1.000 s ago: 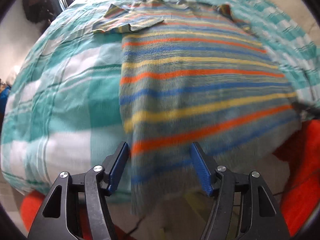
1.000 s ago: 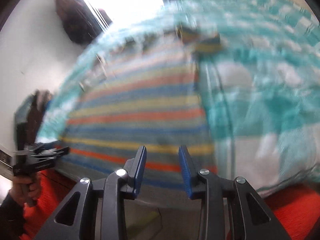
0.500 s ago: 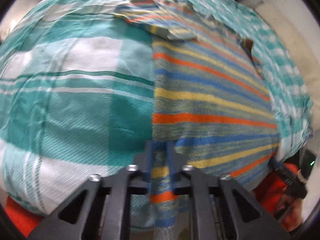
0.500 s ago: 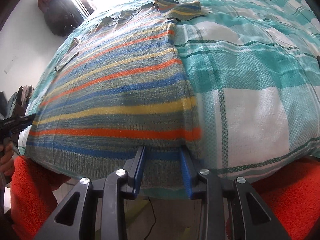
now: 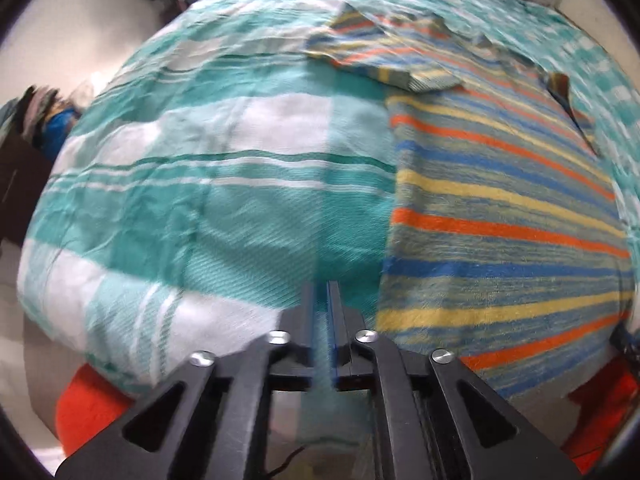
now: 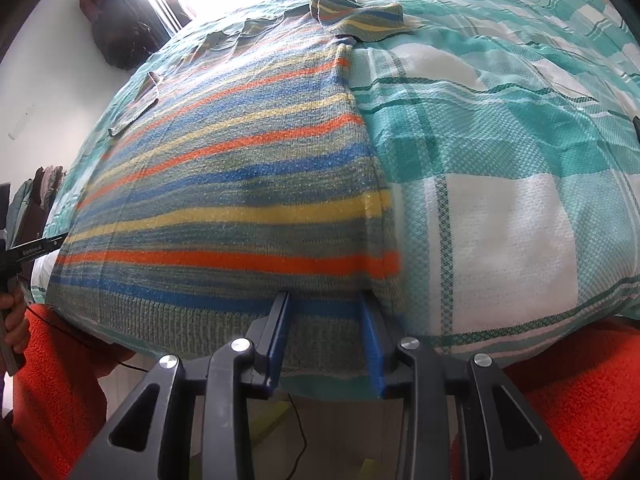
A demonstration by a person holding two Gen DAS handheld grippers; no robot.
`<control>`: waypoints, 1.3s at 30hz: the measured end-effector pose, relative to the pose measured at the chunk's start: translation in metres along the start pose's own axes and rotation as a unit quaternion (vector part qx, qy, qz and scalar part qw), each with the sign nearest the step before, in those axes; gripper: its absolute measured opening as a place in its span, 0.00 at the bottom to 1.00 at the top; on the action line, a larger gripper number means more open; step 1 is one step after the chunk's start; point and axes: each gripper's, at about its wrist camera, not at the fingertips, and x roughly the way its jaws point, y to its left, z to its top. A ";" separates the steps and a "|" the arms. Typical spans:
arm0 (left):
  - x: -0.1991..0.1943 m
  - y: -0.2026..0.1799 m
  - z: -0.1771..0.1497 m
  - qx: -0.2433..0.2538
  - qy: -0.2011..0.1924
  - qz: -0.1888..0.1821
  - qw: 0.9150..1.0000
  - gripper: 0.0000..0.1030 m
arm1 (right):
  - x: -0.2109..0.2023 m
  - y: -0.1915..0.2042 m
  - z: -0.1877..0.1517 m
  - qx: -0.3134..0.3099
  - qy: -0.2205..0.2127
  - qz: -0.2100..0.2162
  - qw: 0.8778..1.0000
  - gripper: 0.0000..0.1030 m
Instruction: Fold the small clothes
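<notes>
Striped sweater [image 6: 224,200] lies flat at the bed's [image 6: 500,208] near edge, hem overhanging. Right tool [image 6: 326,336] is apart, straddling the hem: clamp first. Left tool [image 5: 322,328], nearly together but opening, sits beside it over bedsheet; re-aim onto the hem corner.

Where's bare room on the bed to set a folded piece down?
Both sides of the striped sweater: the checked sheet lies bare outward from each side seam. It is crowded only at the far end, where the folded sleeves lie.
</notes>
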 end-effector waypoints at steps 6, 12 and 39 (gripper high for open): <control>-0.075 -0.014 -0.003 0.016 -0.119 0.007 0.993 0.78 | -0.041 -0.003 0.005 -0.004 0.001 0.016 1.000 0.57; -0.089 -0.093 -0.001 0.106 -0.157 -0.057 0.980 0.90 | -0.090 -0.024 0.073 -0.083 -0.074 -0.061 0.992 0.57; -0.044 -0.124 -0.040 0.115 -0.041 -0.056 0.991 0.88 | -0.016 -0.221 0.332 0.052 -0.114 -0.100 0.987 0.05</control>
